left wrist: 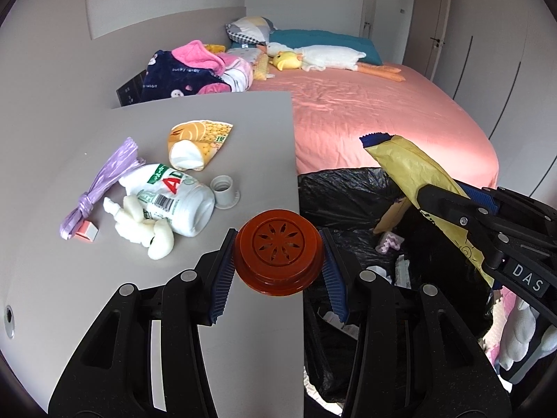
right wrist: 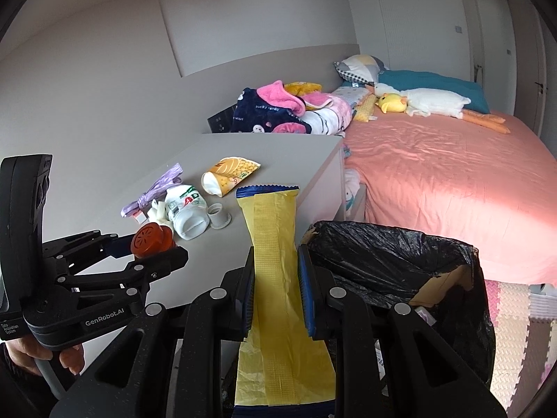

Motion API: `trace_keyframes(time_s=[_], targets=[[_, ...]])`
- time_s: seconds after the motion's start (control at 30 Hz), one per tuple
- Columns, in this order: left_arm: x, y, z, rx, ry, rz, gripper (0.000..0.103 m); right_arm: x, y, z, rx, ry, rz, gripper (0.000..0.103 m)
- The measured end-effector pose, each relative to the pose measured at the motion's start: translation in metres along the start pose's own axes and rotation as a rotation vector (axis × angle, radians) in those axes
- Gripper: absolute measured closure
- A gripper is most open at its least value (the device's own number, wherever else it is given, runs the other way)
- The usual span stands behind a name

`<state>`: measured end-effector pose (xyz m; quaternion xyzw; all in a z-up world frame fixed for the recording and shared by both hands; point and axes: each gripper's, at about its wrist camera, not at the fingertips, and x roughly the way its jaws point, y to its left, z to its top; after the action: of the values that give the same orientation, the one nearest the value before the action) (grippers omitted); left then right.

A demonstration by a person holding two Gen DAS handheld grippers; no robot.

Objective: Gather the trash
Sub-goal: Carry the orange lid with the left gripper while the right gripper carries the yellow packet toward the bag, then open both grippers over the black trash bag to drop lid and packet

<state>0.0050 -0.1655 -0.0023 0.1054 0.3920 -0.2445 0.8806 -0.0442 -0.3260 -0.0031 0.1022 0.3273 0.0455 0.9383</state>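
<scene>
My left gripper is shut on a round brown-red lid with a flower pattern, held over the table's right edge beside the bin; the right wrist view shows the same lid in the left gripper. My right gripper is shut on a flat yellow wrapper with blue serrated ends, just left of the black-lined trash bin. In the left wrist view that wrapper hangs above the bin's bag. A white bottle, an orange snack bag and a purple bag lie on the grey table.
A grey cap, a white crumpled piece and a small pink box also lie on the table. A bed with a pink sheet, blankets and plush toys stands behind. Foam floor mats lie right of the bin. A hand holds the left gripper's handle.
</scene>
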Motion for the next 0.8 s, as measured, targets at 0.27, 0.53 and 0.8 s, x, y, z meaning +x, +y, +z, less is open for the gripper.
trace_keyframes(time_s=[0.27,0.53,0.8], targets=[[0.008,-0.02,0.007,0.041,0.004,-0.04,0.057,-0.011,-0.023,0.001,0.039,-0.02,-0.049,0.079],[0.017,-0.039,0.014,0.073,0.011,-0.083,0.057,-0.017,-0.044,0.001,0.075,-0.033,-0.097,0.079],[0.027,-0.063,0.011,0.125,0.044,-0.148,0.057,-0.02,-0.067,-0.001,0.123,-0.033,-0.144,0.079]])
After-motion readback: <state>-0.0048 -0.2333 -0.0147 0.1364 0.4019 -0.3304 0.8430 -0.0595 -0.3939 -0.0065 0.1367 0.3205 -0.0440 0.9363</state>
